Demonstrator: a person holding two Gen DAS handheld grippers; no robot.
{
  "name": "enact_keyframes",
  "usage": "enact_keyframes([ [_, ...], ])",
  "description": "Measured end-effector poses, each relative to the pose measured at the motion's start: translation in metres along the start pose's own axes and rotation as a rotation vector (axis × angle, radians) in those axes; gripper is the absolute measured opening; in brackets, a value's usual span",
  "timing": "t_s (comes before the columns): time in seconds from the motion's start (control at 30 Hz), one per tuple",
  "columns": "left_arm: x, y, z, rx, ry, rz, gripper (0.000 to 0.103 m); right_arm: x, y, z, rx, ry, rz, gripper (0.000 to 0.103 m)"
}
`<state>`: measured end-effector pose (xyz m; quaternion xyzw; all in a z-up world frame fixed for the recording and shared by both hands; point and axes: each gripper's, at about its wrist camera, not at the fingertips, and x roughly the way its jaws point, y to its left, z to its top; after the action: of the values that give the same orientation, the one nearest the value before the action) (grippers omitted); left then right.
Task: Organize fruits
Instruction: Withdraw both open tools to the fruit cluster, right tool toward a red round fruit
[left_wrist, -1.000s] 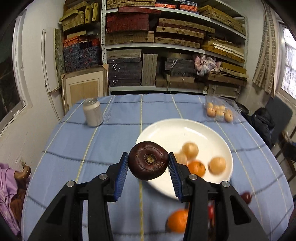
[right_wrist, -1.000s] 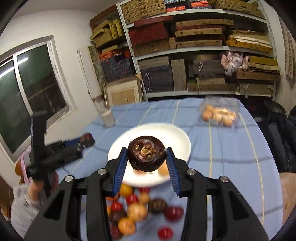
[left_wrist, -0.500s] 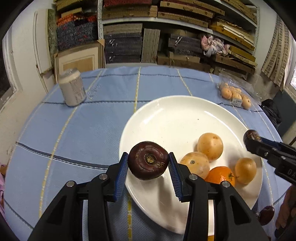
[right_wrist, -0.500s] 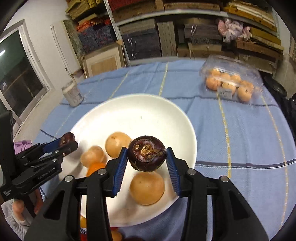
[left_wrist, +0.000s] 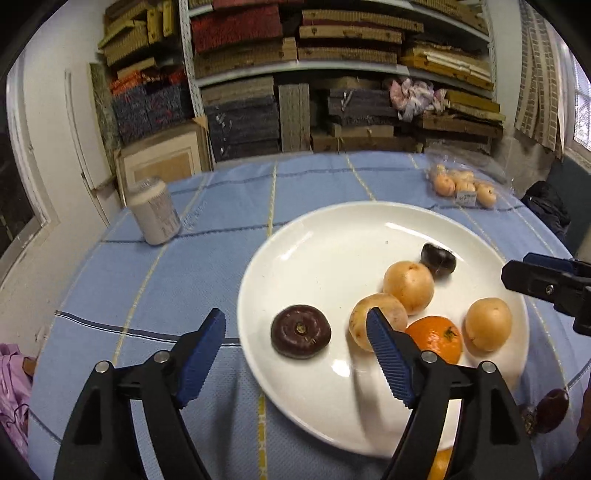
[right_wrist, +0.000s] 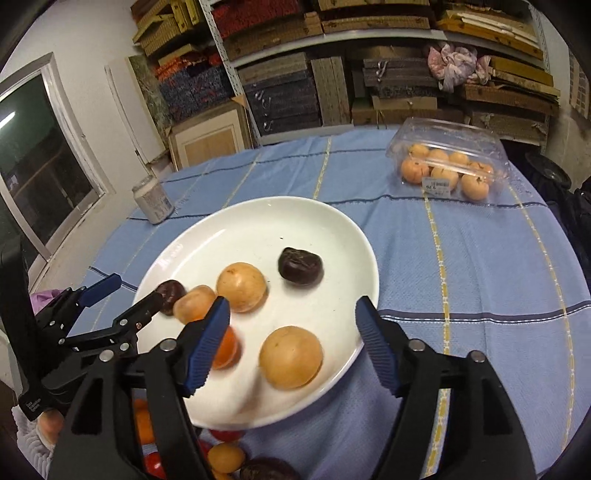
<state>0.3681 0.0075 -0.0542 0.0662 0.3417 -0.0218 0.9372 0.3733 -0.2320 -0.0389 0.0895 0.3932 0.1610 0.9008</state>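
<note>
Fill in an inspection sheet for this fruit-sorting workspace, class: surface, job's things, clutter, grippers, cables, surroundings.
Surface: round table, blue checked cloth.
Job's things: white plate holding two dark fruits, three tan fruits, one orange; more fruit loose at the table's near edge.
Clutter: can; clear box of small oranges.
Grippers: left gripper and right gripper both open, empty.
Cables: nothing seen.
Surroundings: stacked shelves, window.
</note>
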Motion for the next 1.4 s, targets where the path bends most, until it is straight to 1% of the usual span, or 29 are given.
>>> enact_keyframes([
  [0.07,-0.013,0.001,-0.001,-0.01,-0.033,0.007,0.088,-0.009,0.004,-0.006,-0.008,-0.013,0.005,0.072],
  [0.1,-0.019,0.002,-0.002,-0.014,-0.046,0.007,0.089,-0.014,0.004,-0.009,-0.01,-0.017,0.006,0.073],
  [0.27,-0.044,-0.002,-0.011,-0.015,-0.072,-0.001,0.089,-0.044,-0.003,-0.037,0.022,-0.061,0.015,0.08],
  [0.33,-0.055,-0.004,-0.019,-0.013,-0.083,0.009,0.09,-0.057,-0.009,-0.051,0.05,-0.076,0.015,0.081],
  [0.4,-0.067,-0.004,-0.028,-0.018,-0.087,0.015,0.094,-0.07,-0.015,-0.064,0.071,-0.094,0.01,0.083],
  [0.5,-0.087,-0.001,-0.042,-0.042,-0.102,0.014,0.098,-0.093,-0.022,-0.086,0.115,-0.134,0.011,0.088],
  [0.6,-0.101,0.003,-0.057,-0.069,-0.104,0.01,0.099,-0.108,-0.03,-0.106,0.156,-0.145,0.028,0.089],
  [0.67,-0.107,0.004,-0.069,-0.084,-0.084,0.0,0.099,-0.114,-0.036,-0.12,0.181,-0.136,0.036,0.09],
  [0.77,-0.113,0.002,-0.085,-0.079,-0.06,0.002,0.099,-0.122,-0.037,-0.14,0.198,-0.114,0.062,0.09],
  [0.9,-0.121,0.002,-0.096,-0.071,-0.066,0.017,0.099,-0.131,-0.025,-0.154,0.154,-0.107,0.068,0.09],
  [1.03,-0.125,0.005,-0.103,-0.094,-0.056,0.011,0.099,-0.132,-0.014,-0.165,0.114,-0.075,0.073,0.091],
  [1.17,-0.126,0.007,-0.106,-0.103,-0.047,0.016,0.099,-0.131,0.004,-0.174,0.037,-0.039,0.064,0.093],
  [1.23,-0.127,0.007,-0.108,-0.103,-0.047,0.014,0.099,-0.134,0.009,-0.175,0.019,-0.045,0.066,0.095],
  [1.4,-0.126,0.004,-0.108,-0.085,-0.046,0.02,0.099,-0.131,-0.006,-0.176,0.089,-0.027,0.054,0.095],
])
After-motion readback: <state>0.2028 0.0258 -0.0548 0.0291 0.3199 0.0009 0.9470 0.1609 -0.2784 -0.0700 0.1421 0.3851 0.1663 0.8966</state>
